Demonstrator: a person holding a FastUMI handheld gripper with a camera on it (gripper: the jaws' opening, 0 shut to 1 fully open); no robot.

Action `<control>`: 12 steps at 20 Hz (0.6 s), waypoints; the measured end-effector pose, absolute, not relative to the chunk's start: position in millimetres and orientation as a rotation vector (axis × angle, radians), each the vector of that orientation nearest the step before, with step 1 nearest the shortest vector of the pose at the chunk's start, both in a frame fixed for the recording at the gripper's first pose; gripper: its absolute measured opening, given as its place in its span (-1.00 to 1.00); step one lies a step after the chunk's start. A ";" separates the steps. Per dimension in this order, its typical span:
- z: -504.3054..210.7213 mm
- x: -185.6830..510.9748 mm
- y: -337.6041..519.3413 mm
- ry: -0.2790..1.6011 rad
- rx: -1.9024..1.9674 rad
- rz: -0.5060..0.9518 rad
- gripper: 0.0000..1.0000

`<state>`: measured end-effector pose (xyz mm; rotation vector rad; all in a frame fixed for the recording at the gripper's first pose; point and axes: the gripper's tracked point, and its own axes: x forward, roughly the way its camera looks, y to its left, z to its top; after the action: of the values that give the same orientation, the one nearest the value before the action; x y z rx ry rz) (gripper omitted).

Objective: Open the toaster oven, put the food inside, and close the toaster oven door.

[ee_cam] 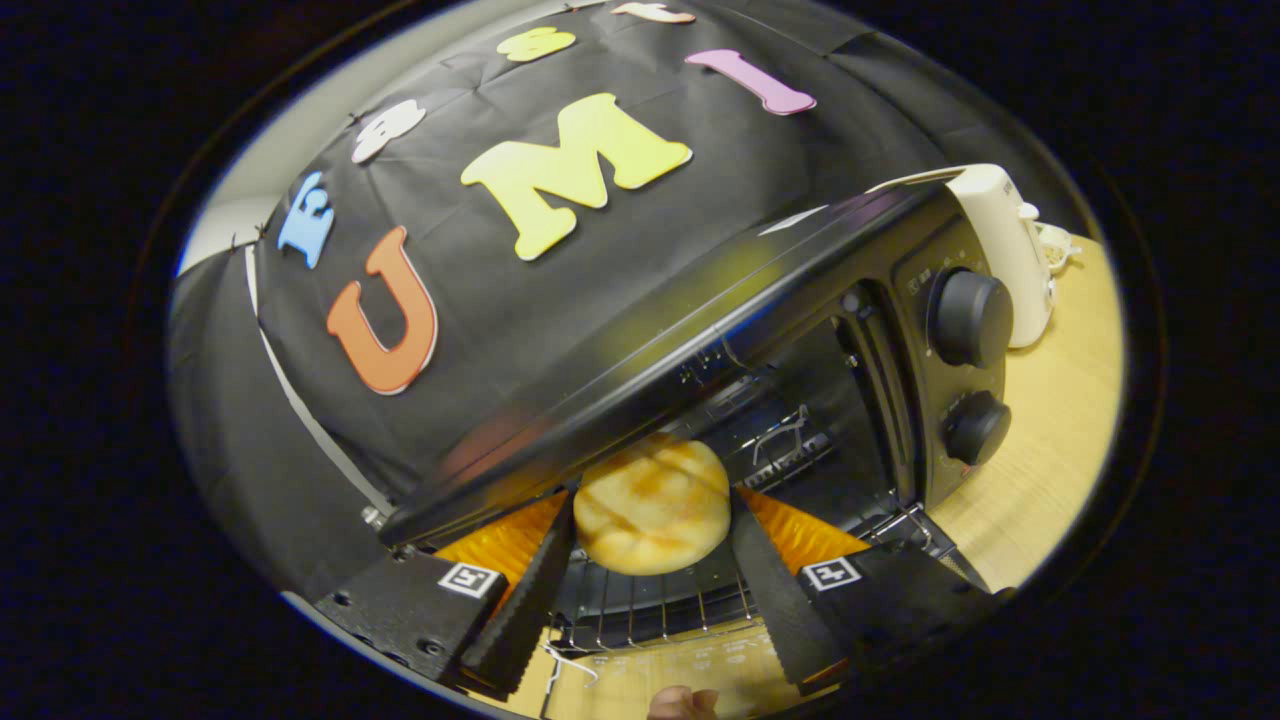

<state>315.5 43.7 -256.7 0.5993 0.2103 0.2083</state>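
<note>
With both fingers pressing its sides, the round toasted bun [652, 505] sits clamped in the gripper [650, 545], held at the mouth of the open toaster oven [800, 300], above the wire rack [660, 605]. Two knobs [968, 318] on the oven's right panel; white appliance [1010, 240] beyond it on the wooden table [1050, 430].

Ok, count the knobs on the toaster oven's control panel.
2. The upper knob sits near the panel's top; the lower knob is just beneath it. The tool holds the bun at the toaster oven opening.
</note>
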 end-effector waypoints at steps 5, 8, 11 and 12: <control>-261.3 304.8 35.6 0.252 0.582 0.199 1.00; -261.7 290.5 35.8 0.280 0.617 0.216 1.00; -264.9 269.2 33.3 0.303 0.591 0.227 1.00; -264.8 261.2 32.3 0.308 0.573 0.230 1.00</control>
<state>261.2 32.3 -264.8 0.5731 0.3082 0.2297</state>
